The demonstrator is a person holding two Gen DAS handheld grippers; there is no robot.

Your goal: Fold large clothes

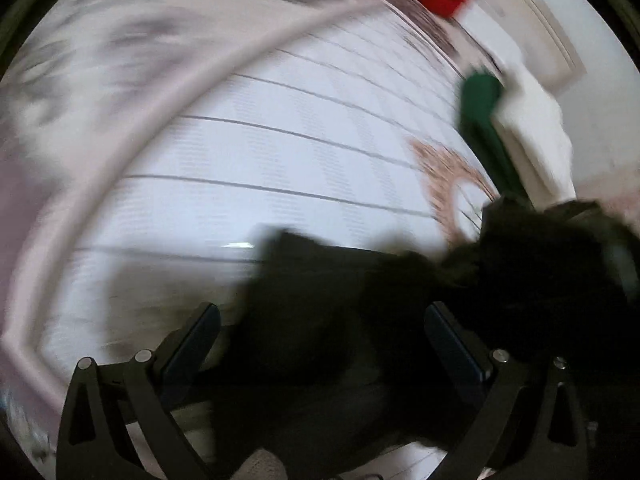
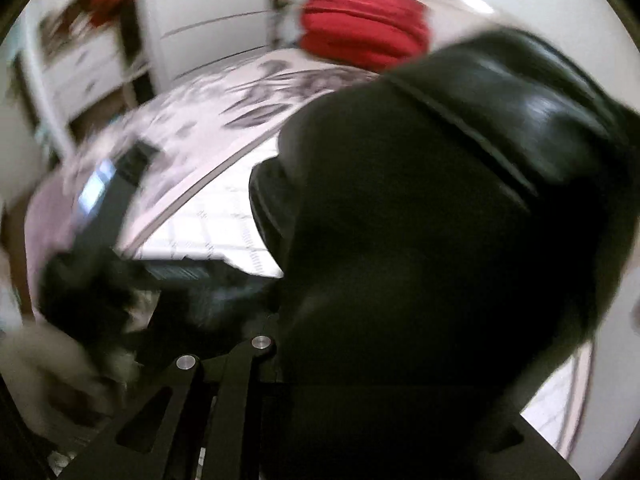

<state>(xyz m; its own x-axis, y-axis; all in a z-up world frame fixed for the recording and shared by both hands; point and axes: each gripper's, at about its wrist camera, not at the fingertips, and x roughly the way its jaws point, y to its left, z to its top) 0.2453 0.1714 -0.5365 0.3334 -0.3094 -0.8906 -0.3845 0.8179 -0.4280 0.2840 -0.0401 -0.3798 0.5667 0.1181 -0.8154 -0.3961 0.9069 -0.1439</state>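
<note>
A black jacket [image 1: 328, 320] lies on a white sheet with thin grid lines [image 1: 280, 160]; everything is blurred by motion. My left gripper [image 1: 324, 320] stands open, its fingers [image 1: 200, 336] wide apart, with the black cloth passing between them and not pressed. In the right wrist view a shiny fold of the same jacket [image 2: 420, 220] rises from my right gripper [image 2: 308, 320] and covers its fingertips. The linkage there is drawn in close, so the jaws are narrow and shut on the jacket.
A grey-flowered quilt [image 1: 100, 60] with a pink border [image 1: 168, 112] covers the far part of the bed. A red cushion [image 2: 364, 24] sits at its head. Green [image 1: 480, 104] and white [image 1: 536, 132] cloths lie at the right edge. White drawers [image 2: 208, 20] stand behind.
</note>
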